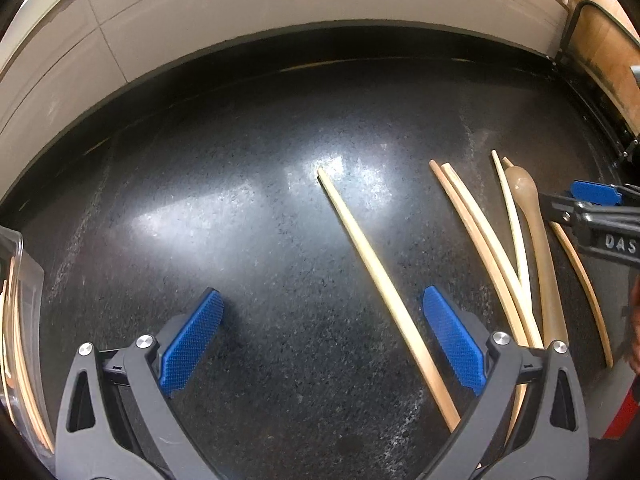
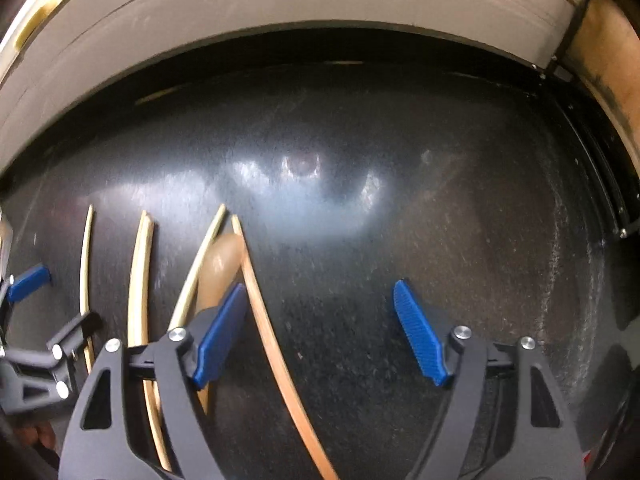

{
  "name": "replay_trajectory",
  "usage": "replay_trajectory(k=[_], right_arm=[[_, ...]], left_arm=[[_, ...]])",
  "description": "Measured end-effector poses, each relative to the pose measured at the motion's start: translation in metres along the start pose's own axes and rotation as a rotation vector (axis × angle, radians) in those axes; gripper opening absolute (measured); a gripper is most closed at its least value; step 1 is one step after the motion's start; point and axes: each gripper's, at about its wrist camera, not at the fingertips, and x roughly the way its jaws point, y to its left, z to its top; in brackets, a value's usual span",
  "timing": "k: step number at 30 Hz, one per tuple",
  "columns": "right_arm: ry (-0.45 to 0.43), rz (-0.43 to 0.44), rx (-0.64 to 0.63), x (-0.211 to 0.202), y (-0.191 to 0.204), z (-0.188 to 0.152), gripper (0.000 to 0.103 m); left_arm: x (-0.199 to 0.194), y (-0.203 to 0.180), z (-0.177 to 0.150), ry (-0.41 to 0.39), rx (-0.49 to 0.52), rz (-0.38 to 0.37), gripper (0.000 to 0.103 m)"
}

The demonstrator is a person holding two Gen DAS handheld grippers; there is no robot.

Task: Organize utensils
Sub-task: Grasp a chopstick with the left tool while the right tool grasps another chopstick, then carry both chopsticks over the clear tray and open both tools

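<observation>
A: Where are the utensils now?

B: They lie on the dark counter [image 1: 240, 240]. A single chopstick [image 1: 372, 264] lies apart from the others, between the open jaws of the left gripper [image 1: 322, 340], closer to its right pad. Nothing is held there. Toward the right edge of the counter is a group: a pair of chopsticks [image 1: 480, 248], a brown spoon [image 1: 536, 232] and more sticks beside it.

A: And the right gripper [image 2: 320, 336]?

B: Also open and empty. One darker chopstick [image 2: 272, 344] passes between its jaws, just beside the left pad; the spoon is partly hidden behind that pad.

A: How to do the step well?

B: I think each gripper should centre its stick between the pads, then come down until the pads almost touch the counter, and close across the stick, not along it. The sticks are thin and flat on a hard surface, so they can slip or roll away.

A: Is there room?

B: The middle and back of the counter are free up to the wall [image 1: 280, 8]. At the left edge stands a clear container [image 1: 24, 280] with sticks inside, probably the goal. The two grippers are near each other, so care there.
</observation>
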Motion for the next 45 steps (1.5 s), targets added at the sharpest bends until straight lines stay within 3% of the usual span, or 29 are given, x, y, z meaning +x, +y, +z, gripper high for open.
replay_trajectory(k=[4, 8, 16, 18, 20, 21, 23, 26, 30, 35, 45], right_arm=[[0.001, -0.008, -0.01, -0.009, -0.024, -0.023, 0.074], [0.01, -0.009, 0.071, -0.013, -0.054, -0.036, 0.075], [0.048, -0.01, 0.067, -0.032, -0.044, -0.084, 0.076], [0.046, -0.007, 0.073, -0.036, -0.041, -0.093, 0.07], [0.025, 0.004, 0.056, -0.042, -0.039, -0.095, 0.042], [0.018, 0.013, 0.042, -0.045, -0.036, -0.097, 0.014], [0.027, 0.033, 0.042, -0.047, -0.033, -0.101, 0.008], [0.02, 0.032, 0.043, -0.048, -0.03, -0.102, 0.008], [0.038, 0.078, 0.106, -0.051, -0.037, -0.1, 0.008], [-0.005, 0.093, 0.106, -0.08, -0.037, -0.093, 0.008], [-0.065, 0.151, 0.023, -0.147, 0.009, -0.088, 0.008]], left_arm=[[-0.008, 0.0, -0.009, 0.004, -0.028, 0.014, 0.097], [-0.012, -0.001, -0.015, 0.019, -0.047, 0.02, 0.097], [-0.022, -0.012, -0.032, 0.042, -0.092, 0.042, 0.097], [-0.027, -0.02, -0.035, 0.03, -0.071, 0.036, 0.087], [-0.032, -0.028, -0.037, 0.017, -0.047, 0.029, 0.066], [-0.035, -0.034, -0.039, 0.005, -0.036, 0.027, 0.058], [-0.04, -0.041, -0.04, -0.007, -0.02, 0.028, 0.015], [-0.042, -0.047, -0.041, -0.004, -0.016, 0.041, 0.006], [-0.045, -0.044, -0.042, 0.008, -0.032, 0.038, 0.006], [-0.075, -0.021, -0.043, 0.004, -0.089, 0.01, 0.006], [-0.15, 0.029, -0.045, -0.046, -0.127, -0.009, 0.006]])
